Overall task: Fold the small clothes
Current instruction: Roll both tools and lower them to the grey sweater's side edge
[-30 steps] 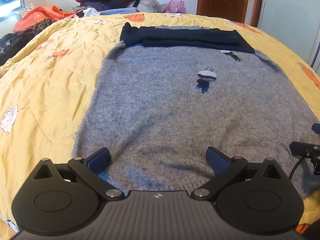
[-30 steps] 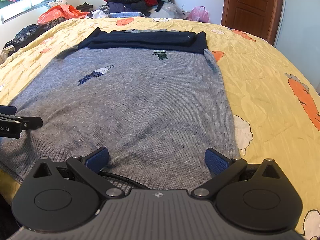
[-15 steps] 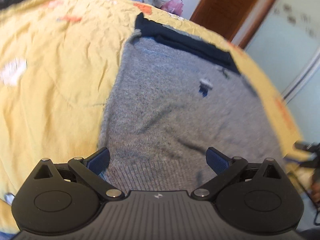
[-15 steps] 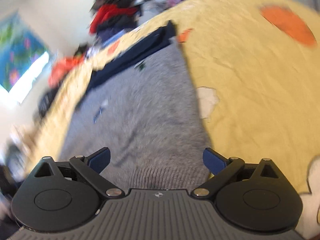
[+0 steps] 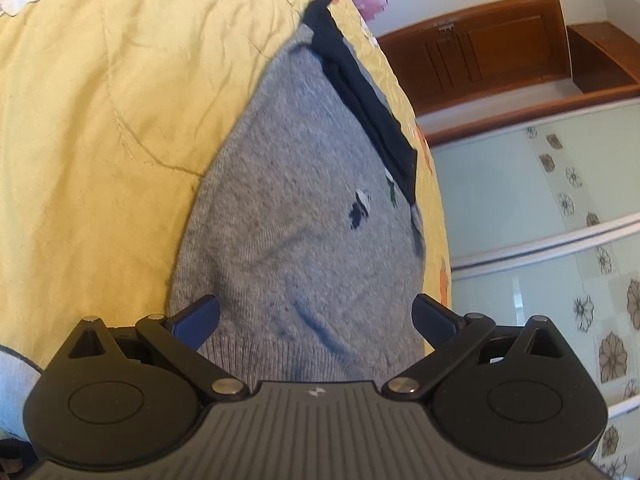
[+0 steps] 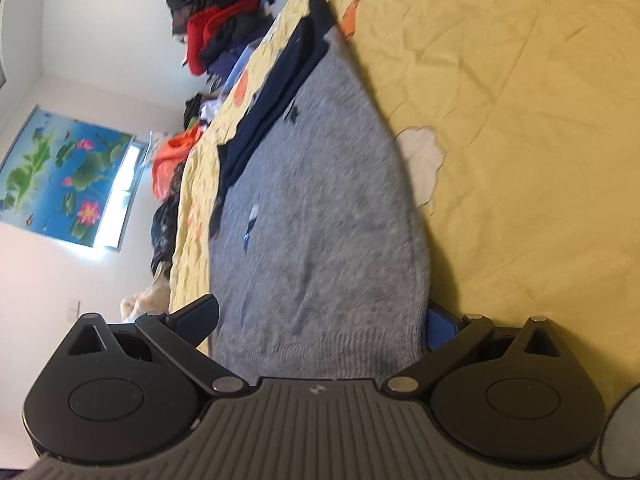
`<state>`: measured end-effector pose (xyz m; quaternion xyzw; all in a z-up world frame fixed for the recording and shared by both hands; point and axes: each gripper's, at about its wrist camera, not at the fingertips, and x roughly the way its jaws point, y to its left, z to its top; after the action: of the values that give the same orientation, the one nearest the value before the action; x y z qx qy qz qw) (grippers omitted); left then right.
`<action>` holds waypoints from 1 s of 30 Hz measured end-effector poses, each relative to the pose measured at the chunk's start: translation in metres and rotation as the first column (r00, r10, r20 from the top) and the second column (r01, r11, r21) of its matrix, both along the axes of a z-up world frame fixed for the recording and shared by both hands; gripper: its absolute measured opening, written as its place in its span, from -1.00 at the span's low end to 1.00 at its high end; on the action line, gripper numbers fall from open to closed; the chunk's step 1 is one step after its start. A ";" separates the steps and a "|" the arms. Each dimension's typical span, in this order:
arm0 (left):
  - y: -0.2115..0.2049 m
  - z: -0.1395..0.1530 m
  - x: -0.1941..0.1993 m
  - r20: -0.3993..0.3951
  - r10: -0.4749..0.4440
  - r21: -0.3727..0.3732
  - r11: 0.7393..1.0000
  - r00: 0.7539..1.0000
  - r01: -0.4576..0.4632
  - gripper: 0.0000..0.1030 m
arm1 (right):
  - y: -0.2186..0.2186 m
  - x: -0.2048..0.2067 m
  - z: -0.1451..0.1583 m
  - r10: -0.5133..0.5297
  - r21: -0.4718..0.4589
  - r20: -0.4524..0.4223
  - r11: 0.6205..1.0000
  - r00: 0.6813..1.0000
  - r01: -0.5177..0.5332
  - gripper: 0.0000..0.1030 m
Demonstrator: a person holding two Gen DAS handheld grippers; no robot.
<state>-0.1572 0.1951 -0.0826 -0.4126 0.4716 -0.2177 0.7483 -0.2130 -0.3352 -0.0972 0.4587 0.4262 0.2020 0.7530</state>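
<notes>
A grey knit sweater [image 5: 296, 220] with navy sleeves [image 5: 364, 92] folded across its far end lies flat on the yellow bedspread [image 5: 100, 120]. My left gripper [image 5: 316, 320] is open and rolled on its side, its jaws straddling the sweater's near ribbed hem at the left corner. The sweater shows in the right wrist view [image 6: 320, 208] too. My right gripper [image 6: 320, 320] is open, rolled the other way, straddling the hem's right corner; one blue pad [image 6: 440, 326] lies under the hem's edge.
A pile of red and dark clothes [image 6: 216, 36] sits beyond the bed's far end. A wooden door [image 5: 492, 48] and a patterned wardrobe panel [image 5: 560, 220] stand to the right. A lotus picture [image 6: 68, 176] hangs by the window.
Both grippers have rolled sideways, left and right in opposite directions, and dropped to the sweater's near hem corners. Both stay open. The sweater has not moved.
</notes>
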 end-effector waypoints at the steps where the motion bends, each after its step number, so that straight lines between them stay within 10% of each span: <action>1: 0.001 0.001 0.001 0.000 -0.014 0.004 1.000 1.000 0.014 1.00 | 0.003 0.001 0.000 0.020 0.011 -0.002 1.000 1.000 -0.020 0.99; 20: 0.033 0.013 0.007 0.035 0.025 0.177 0.984 0.999 -0.031 1.00 | -0.008 0.045 -0.016 0.025 0.281 0.005 0.959 1.000 -0.025 0.98; 25: 0.014 0.007 0.014 0.021 -0.081 0.113 0.991 0.997 0.078 1.00 | -0.009 0.058 -0.021 0.005 0.335 0.017 0.942 1.000 -0.011 0.96; 30: 0.005 0.007 0.007 0.036 -0.115 0.110 0.988 0.993 0.111 0.99 | -0.005 0.059 -0.026 0.083 0.315 -0.007 0.946 0.997 -0.076 0.54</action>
<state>-0.1505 0.2006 -0.0757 -0.3396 0.4895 -0.2426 0.7657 -0.1540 -0.3399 -0.1230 0.5573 0.4141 0.2930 0.6574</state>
